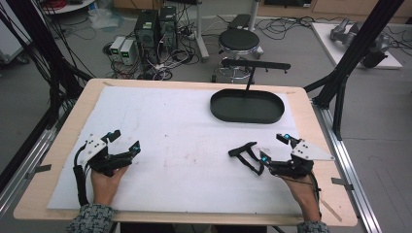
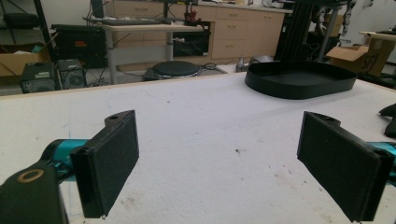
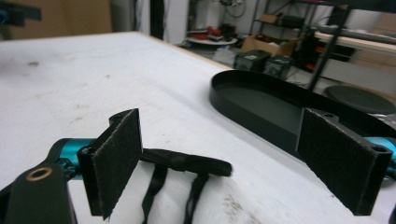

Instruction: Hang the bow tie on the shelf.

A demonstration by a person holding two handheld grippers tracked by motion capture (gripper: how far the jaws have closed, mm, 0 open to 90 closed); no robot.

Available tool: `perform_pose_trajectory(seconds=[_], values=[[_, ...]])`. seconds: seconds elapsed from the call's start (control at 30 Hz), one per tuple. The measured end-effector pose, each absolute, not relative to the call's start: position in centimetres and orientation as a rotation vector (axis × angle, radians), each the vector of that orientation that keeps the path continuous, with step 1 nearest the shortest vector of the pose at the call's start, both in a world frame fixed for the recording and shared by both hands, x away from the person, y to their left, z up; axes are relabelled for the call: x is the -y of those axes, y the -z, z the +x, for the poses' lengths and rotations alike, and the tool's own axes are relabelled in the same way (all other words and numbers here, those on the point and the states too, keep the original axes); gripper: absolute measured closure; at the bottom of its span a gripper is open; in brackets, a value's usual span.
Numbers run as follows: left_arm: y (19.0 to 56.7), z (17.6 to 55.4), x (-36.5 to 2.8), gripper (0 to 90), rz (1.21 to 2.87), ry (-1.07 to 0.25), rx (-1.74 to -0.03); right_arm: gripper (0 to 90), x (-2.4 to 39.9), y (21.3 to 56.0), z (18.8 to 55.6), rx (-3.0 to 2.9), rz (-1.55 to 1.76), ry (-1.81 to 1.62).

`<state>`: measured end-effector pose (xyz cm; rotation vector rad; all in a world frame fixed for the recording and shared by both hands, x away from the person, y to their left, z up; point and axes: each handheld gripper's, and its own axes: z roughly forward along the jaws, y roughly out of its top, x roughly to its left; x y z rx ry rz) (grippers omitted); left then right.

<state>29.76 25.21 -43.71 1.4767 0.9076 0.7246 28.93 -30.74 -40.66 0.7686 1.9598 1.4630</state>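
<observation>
1. Your right gripper [image 1: 276, 147] rests low on the white mat [image 1: 184, 145] with its jaws spread wide and nothing between them.
2. The thing nearest it is a black strapped item [image 1: 247, 155], perhaps a small harness or glasses strap; I cannot tell which. In the right gripper view the strapped item [image 3: 187, 164] lies flat just ahead of the left jaw, its thicker bar crossing toward the gap and two thin straps trailing back under the jaws.
3. Your left gripper [image 1: 125, 141] sits well apart on the other side of the mat, jaws likewise wide and empty; only bare mat lies between them in the left gripper view.
4. The black oval tray [image 1: 248, 107] stands beyond the right jaw, empty, probably the place to put the item.
5. By my reading, you are at the approach step: no grasp made yet.
6. The next move likely calls for shifting the right gripper so the bar sits squarely between both pads, then closing on the bar, not on the limp straps.
</observation>
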Motion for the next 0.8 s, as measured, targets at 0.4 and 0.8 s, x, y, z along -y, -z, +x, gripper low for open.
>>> perform_pose_trajectory(seconds=[0.4, 0.8], values=[[43.7, 29.8, -25.2, 13.1, 1.484, -0.714, -0.904, 16.6, 29.1, 42.2, 32.6, -2.119, 0.776, -1.389], [43.8, 29.8, -25.1, 13.1, 1.484, -0.717, -0.908, 19.2, 27.7, 42.9, 34.4, -2.199, 0.729, -1.331]])
